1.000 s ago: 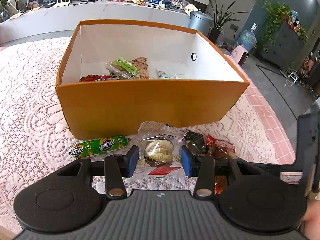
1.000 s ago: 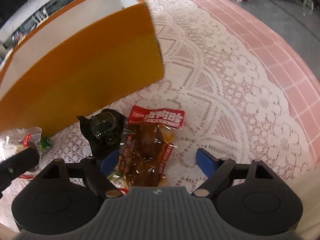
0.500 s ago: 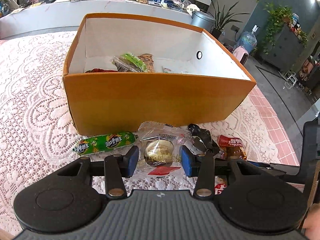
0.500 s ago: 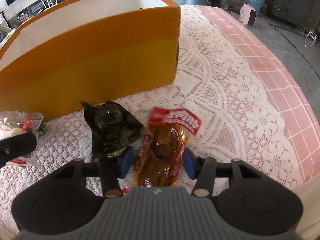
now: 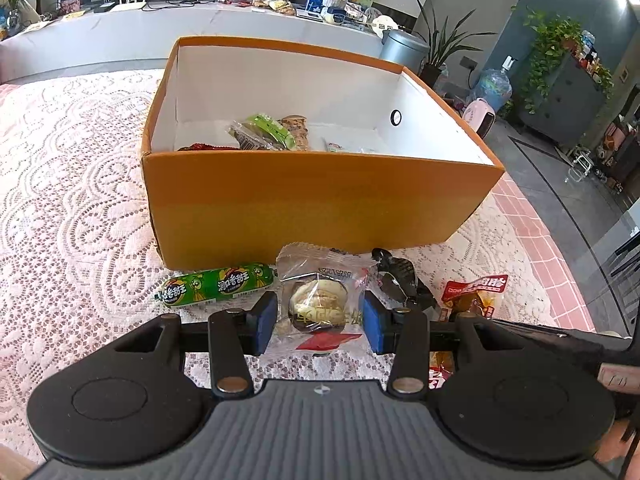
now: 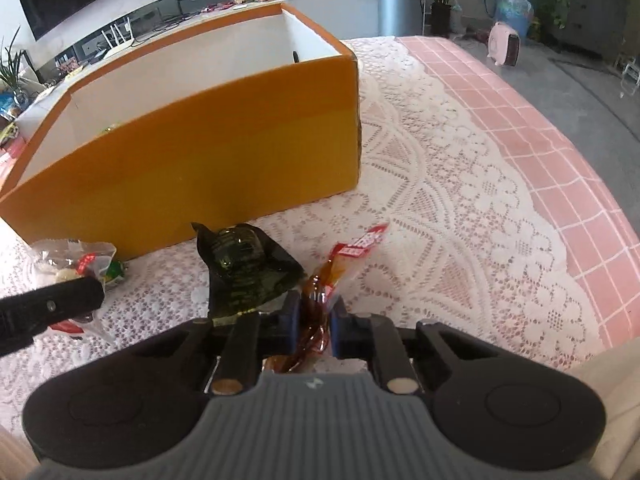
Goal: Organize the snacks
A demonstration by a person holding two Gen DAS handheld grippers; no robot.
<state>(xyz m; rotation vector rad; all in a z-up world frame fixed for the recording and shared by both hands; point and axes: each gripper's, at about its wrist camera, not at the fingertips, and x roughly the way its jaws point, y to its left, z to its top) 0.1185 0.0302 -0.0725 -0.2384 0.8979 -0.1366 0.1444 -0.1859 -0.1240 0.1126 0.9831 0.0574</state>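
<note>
The right gripper [image 6: 313, 322] is seen with its jaws closing on a brown snack packet with a red label [image 6: 340, 264], whose crumpled body is pinched between the blue pads while its red end sticks up and away from the lace-covered surface [image 6: 460, 216]. Just to the left of that packet, a dark green packet [image 6: 244, 268] is lying on the lace, touching the gripper's left finger. The left gripper [image 5: 318, 320] is held partly open, its blue pads set on either side of a clear-wrapped round pastry [image 5: 320, 300]; whether the pads press the wrapper cannot be told. A green sausage stick [image 5: 216, 286] is lying just left of the pastry, close against the near wall of the orange box [image 5: 312, 208]. Inside the box, several wrapped snacks [image 5: 268, 136] are gathered toward its far left part. The box is placed on the lace, behind all four loose snacks.
</note>
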